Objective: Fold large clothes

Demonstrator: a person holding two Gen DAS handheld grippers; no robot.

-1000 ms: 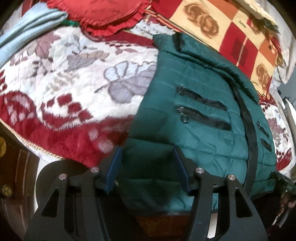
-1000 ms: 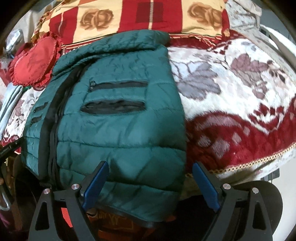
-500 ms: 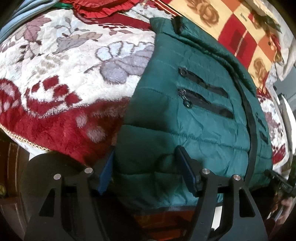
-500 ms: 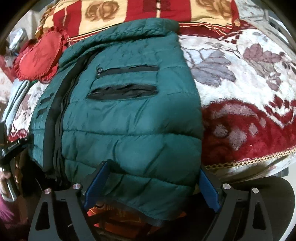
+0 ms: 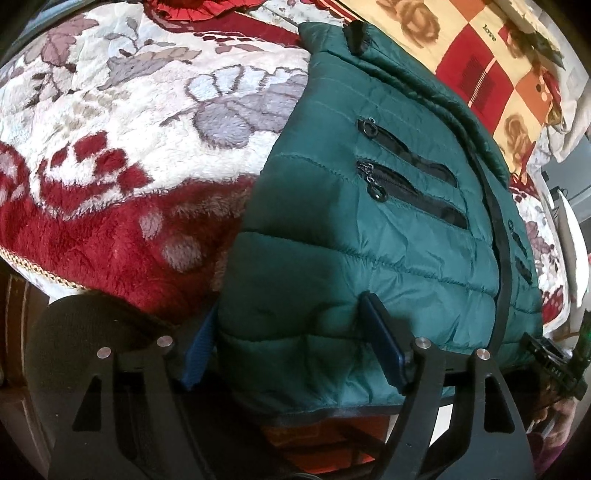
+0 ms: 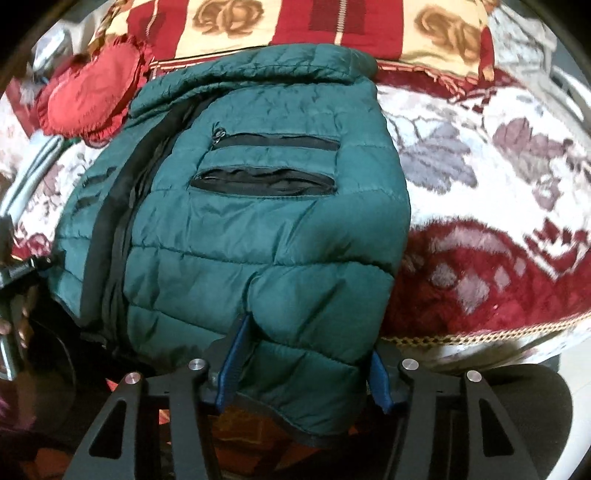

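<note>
A bed fills both views, covered by a fluffy blanket (image 5: 122, 155) in white and dark red with big grey leaves. A gold cord runs along the blanket's near edge, and the blanket drops off the bed there. At the far side lies a checked pillow (image 6: 369, 26) with brown roses on it, and next to it a red frilly cushion (image 6: 88, 96).

The green puffy jacket (image 5: 369, 229) lies flat on the blanket with its collar toward the pillow. A black zip runs down its middle, and two black zip pockets sit on each side. Its bottom hem hangs a little over the near edge of the bed.

To the left of the jacket, in the left wrist view, there is a wide bare stretch of blanket. To the right of it, in the right wrist view, there is another wide bare stretch. The far end is crowded, since the collar almost reaches the pillow.

The left gripper (image 5: 291, 343) is at the jacket's bottom left corner. Its jaws have just been opening, and the puffy corner sits between the blue pads, which stand wide apart around it.

The right gripper (image 6: 306, 369) is at the bottom right corner. Its jaws have just been closing, and the blue pads now pinch the corner so the cloth bunches up between them.
</note>
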